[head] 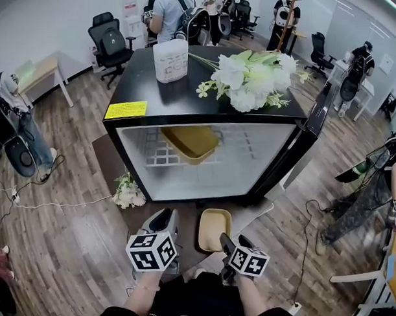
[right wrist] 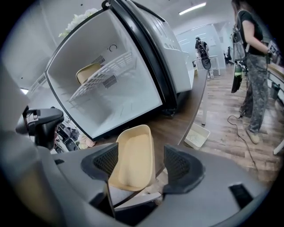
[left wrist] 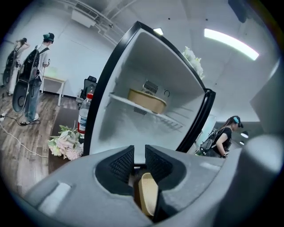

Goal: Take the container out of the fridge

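The black mini fridge [head: 142, 111] stands with its door [head: 317, 129] swung open to the right. A yellow container [head: 189, 142] [left wrist: 147, 101] [right wrist: 88, 72] rests on its wire shelf. On the table in front of the fridge lies a cream container [head: 214, 229] [right wrist: 132, 157]. My right gripper [head: 235, 241] [right wrist: 141, 155] hangs over it with jaws wide apart, and the pads do not touch it. My left gripper [head: 161, 219] [left wrist: 139, 153] points at the fridge interior, jaws a narrow gap apart. A cream edge shows low in that gap, unpressed.
White flowers [head: 249, 75] and a white roll [head: 170, 60] sit on the fridge top. More flowers [head: 129, 192] and a bottle [left wrist: 84, 116] stand left of the fridge. A white basket [right wrist: 196, 135] lies on the floor. People and office chairs fill the room behind.
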{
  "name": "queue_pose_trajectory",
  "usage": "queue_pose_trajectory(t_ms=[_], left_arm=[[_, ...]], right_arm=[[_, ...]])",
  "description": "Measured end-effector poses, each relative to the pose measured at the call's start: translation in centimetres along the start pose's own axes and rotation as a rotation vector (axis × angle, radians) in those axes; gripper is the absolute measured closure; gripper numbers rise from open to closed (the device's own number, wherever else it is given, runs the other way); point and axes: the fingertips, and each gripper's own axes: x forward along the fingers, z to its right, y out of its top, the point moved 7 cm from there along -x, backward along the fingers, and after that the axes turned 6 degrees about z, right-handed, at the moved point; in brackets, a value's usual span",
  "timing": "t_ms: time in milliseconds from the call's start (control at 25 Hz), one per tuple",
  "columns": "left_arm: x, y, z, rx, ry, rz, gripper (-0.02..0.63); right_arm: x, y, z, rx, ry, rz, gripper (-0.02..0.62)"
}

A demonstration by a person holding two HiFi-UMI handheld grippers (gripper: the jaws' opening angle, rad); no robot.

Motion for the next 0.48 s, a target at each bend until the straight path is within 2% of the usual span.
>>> queue_pose_trajectory(t_ms=[160,320,480], left_arm=[[0.9,2.4,1.2,0.002,-0.03,0.054,0.5],[1.8,5.6,2.6,-0.02,-0.095,0.134,0.434],[2.4,8.4,3.7,-0.01,-0.102,0.2,0.43]], right_arm=[[-0.6,-0.1,-1.2,-0.017,0.046,-0.002,0.279],[-1.0,-0.4,-1.7,-0.028,0.059,-0.01,0.279],[-1.5,-0.7,-1.7,-0.037,0.056,-0.016,0.279]])
